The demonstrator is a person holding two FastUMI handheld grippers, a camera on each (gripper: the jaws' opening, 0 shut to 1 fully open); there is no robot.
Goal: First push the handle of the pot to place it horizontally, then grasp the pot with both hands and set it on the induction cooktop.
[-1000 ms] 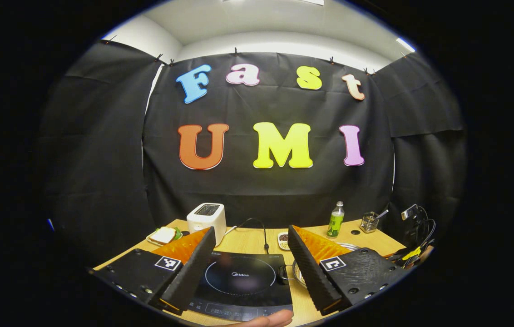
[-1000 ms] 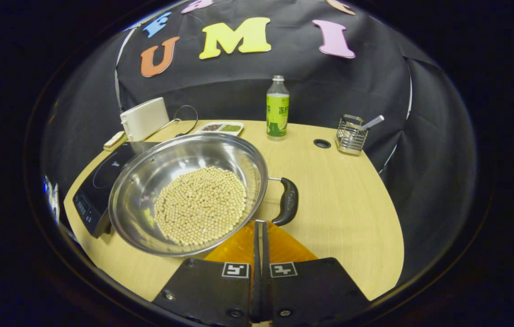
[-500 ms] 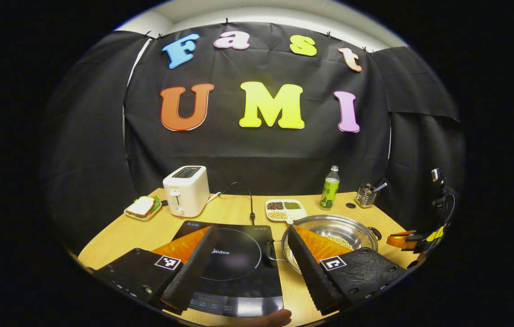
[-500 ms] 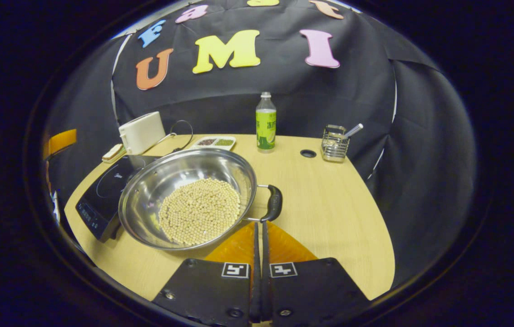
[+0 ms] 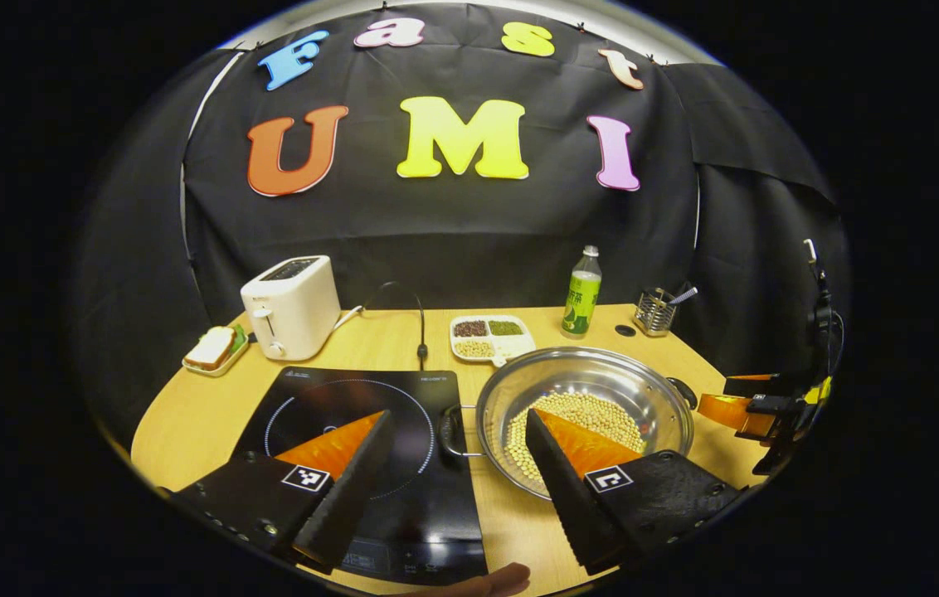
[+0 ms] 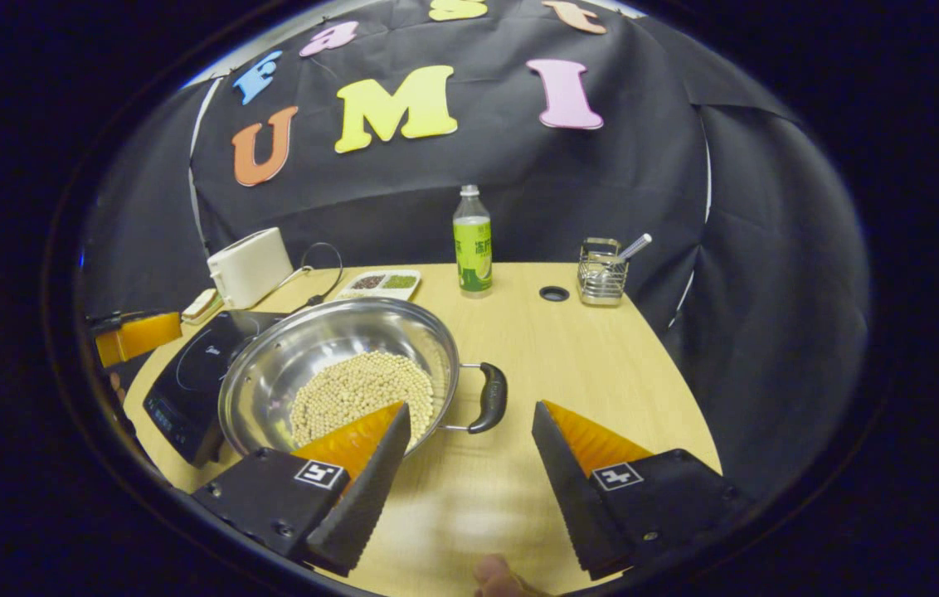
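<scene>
1. Hovering above the table (image 6: 602,373), right gripper (image 6: 469,431) has fingers spread wide, holding nothing; the pot (image 6: 337,365) sits center-left of the right gripper view, its near handle (image 6: 488,398) just above the gap between the fingers, not touched.
2. Left finger tip of that gripper overlaps the pot's near rim and the soybeans (image 6: 353,385) in the picture; contact can't be judged.
3. Left gripper (image 5: 457,439) is also wide apart and empty; in the left gripper view its right finger overlaps the beans, its left finger overlaps the induction cooktop (image 5: 353,414).
4. Pot (image 5: 586,410) is lower right of center in that view, on the table just beside the cooktop, not on it; its wire handle (image 5: 453,429) falls between the fingertips.
5. Far handle is mostly hidden behind the rim there.
6. Cooktop's near edge is cut off by the fingers; panel markings unreadable.
7. Fingertip of a hand (image 6: 494,576) is cut off at bottom center.
</scene>
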